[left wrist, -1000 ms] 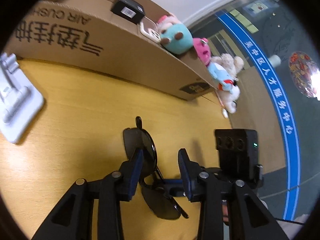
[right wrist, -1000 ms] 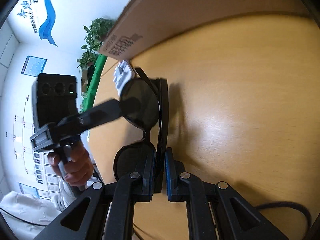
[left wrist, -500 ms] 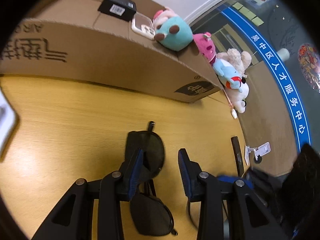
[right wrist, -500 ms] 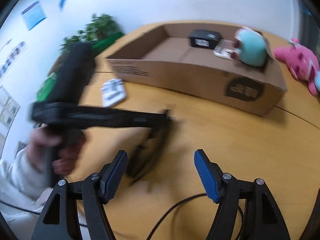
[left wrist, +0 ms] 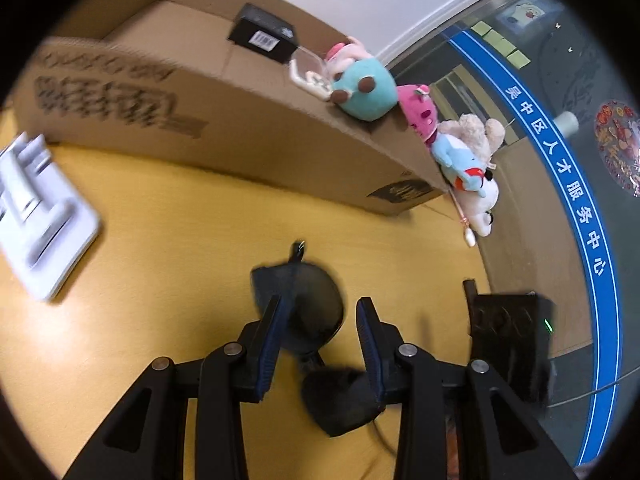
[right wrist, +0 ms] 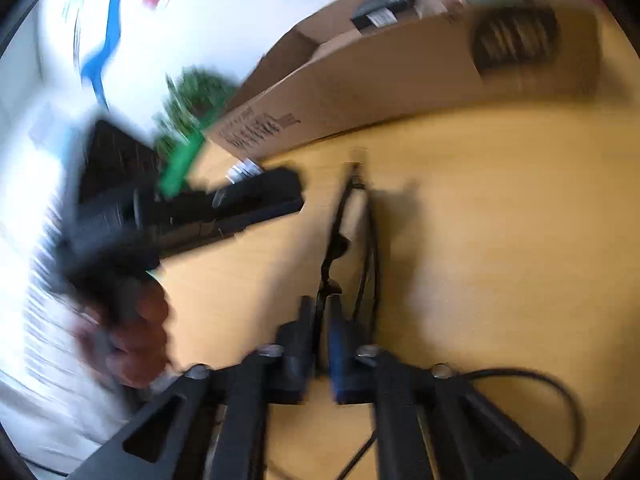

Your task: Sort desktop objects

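Right hand-held gripper [right wrist: 318, 322] is clamped tight on the sunglasses [right wrist: 340, 240], just above the desk [right wrist: 500, 240]. Left hand-held gripper [left wrist: 320, 320] is narrowly parted, pads straddling one dark lens without pressing. Beyond, the cardboard box [left wrist: 260, 136] lines the far edge.

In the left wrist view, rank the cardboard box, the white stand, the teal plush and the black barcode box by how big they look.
1. cardboard box
2. white stand, though it sits nearer the camera
3. teal plush
4. black barcode box; close to the plush, and farther away.
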Demonstrator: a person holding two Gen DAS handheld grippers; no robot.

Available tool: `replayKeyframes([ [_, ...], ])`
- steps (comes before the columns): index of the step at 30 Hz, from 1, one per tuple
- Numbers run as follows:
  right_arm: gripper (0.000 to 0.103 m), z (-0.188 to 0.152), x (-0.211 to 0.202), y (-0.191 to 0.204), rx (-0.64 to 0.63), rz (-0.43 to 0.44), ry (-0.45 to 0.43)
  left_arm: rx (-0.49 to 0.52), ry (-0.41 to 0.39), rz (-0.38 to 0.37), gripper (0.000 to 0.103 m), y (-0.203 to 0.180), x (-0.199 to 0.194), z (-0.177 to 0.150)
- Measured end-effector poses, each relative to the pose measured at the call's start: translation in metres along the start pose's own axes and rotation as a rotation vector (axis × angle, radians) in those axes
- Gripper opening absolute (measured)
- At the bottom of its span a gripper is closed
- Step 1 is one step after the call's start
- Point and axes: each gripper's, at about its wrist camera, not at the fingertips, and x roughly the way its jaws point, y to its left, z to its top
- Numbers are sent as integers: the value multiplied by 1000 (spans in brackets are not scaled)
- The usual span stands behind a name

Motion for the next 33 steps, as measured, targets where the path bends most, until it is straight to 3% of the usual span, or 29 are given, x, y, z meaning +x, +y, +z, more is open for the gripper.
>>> replayKeyframes([
  [2,4,-4,0,-26,165,148,-36,-9,21,5,34,8,-3,-8],
  [4,4,-10,3,-39,248,211,-49,-24,39,16,34,13,-6,-15],
  [5,7,-13,3,-41,261,198,-56,-29,45,13,34,15,-7,-18],
  [7,16,-14,-2,-37,237,102,-65,-43,55,-7,34,17,-6,-22],
  [10,42,-11,-16,-22,143,-43,-79,-56,68,-17,34,17,2,-18],
  [12,69,-7,-29,0,16,-193,-98,-46,73,-43,34,11,7,-13],
  [14,72,-7,-36,22,-93,-298,-97,-31,75,-58,34,7,11,-8],
  [17,73,-10,-33,52,-235,-375,-76,-8,109,-78,34,1,22,-2],
  [21,73,-18,-24,80,-361,-379,-100,43,166,-60,34,-1,24,-4],
  [25,73,15,-51,78,-407,-354,-184,126,183,-25,34,-2,1,-24],
  [27,74,43,-44,84,-550,-346,-121,156,222,-12,34,-5,0,-41],
  [29,74,61,-27,81,-696,-314,47,139,257,15,34,-6,7,-54],
  [33,73,83,16,65,-765,-232,255,38,242,1,34,-3,15,-65],
])
